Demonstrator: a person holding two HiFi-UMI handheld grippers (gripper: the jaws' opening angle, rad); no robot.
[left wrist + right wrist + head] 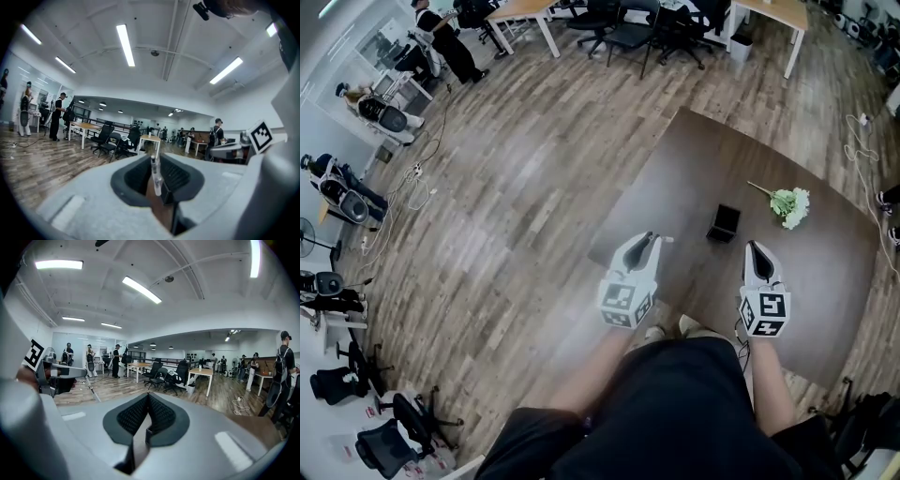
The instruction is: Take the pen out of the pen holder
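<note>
Pen (pixel 155 176) is clamped in left gripper (pixel 652 237) jaws by tabletop's (pixel 825 281) near-left corner | pen holder (pixel 724 222) is set mid-tabletop, apart from pen | right gripper (pixel 754 247) jaws are pressed together, nothing held.

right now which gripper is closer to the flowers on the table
Right. The right gripper sits just below-left of the flowers in the head view; the left gripper is farther off to their left, beyond the pen holder.

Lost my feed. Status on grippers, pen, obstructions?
Left gripper shut on pen, pen out of holder. Right gripper shut, empty. Flowers right of holder, apart, nothing in the way.
</note>
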